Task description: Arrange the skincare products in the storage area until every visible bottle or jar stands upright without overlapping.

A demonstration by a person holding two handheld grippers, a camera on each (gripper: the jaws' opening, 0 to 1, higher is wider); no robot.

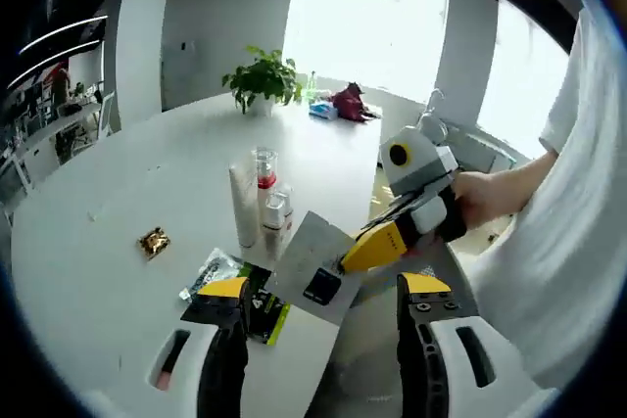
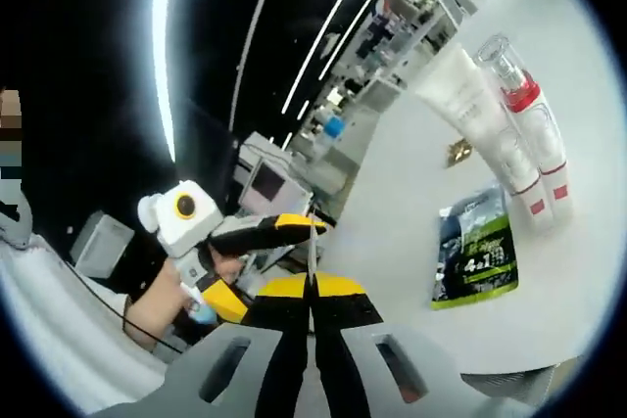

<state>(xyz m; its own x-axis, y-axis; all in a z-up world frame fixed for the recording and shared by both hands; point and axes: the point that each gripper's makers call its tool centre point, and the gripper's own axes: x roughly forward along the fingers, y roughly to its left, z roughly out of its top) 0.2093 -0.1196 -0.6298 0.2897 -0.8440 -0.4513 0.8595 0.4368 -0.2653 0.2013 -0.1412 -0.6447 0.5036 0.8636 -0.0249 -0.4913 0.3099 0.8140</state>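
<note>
In the left gripper view, the left gripper (image 1: 321,293) rises from the bottom edge with its yellow-tipped jaws spread wide and nothing between them. Just above them, at the frame's centre, the right gripper (image 1: 345,263) comes in from the right, held by a person's hand (image 1: 482,199), its jaws pinched on a flat grey card (image 1: 315,263) that hangs over the near edge of the white table (image 1: 118,242). The skincare products stand upright in a tight cluster at centre frame: a tall white tube (image 1: 243,205), a clear bottle with a red collar (image 1: 265,171), and a small white bottle (image 1: 275,214); what they hold cannot be told. A green-and-black sachet (image 1: 257,302) lies flat at lower centre, a small gold packet (image 1: 154,241) to the left, and a potted plant (image 1: 261,78) at the top.
</note>
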